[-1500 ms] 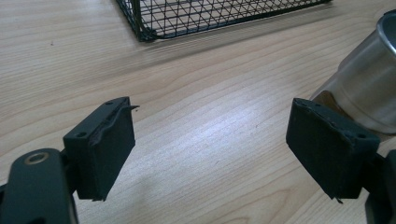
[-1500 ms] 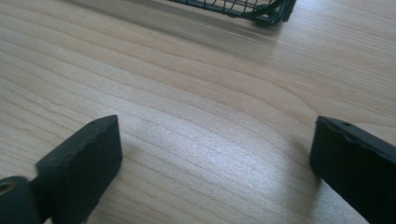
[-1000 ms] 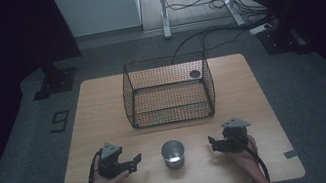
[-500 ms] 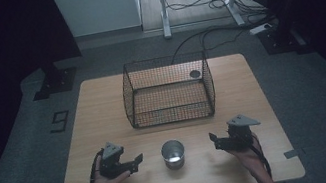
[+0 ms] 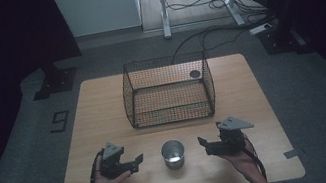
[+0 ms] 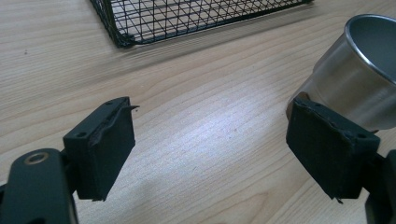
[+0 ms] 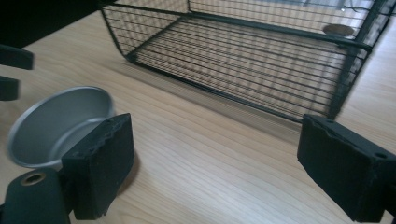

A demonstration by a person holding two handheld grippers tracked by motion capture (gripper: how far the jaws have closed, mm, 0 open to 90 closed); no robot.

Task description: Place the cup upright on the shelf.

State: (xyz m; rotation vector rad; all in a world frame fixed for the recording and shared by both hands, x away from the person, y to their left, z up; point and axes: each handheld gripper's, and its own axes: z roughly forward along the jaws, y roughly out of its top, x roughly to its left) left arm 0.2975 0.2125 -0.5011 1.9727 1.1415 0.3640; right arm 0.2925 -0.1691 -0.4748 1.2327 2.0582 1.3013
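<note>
Right gripper [image 5: 209, 145] has shifted slightly; upright steel cup [image 5: 173, 154] between it and left gripper [image 5: 133, 164], both spread and empty, about equally near

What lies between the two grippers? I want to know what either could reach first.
In the high view, a metal cup stands upright on the table, between the left gripper and the right gripper, touching neither.

Bare table [image 5: 104, 117] lies left and right of the cup [image 5: 173, 154]; the wire basket [image 5: 168, 90] blocks behind it.
</note>
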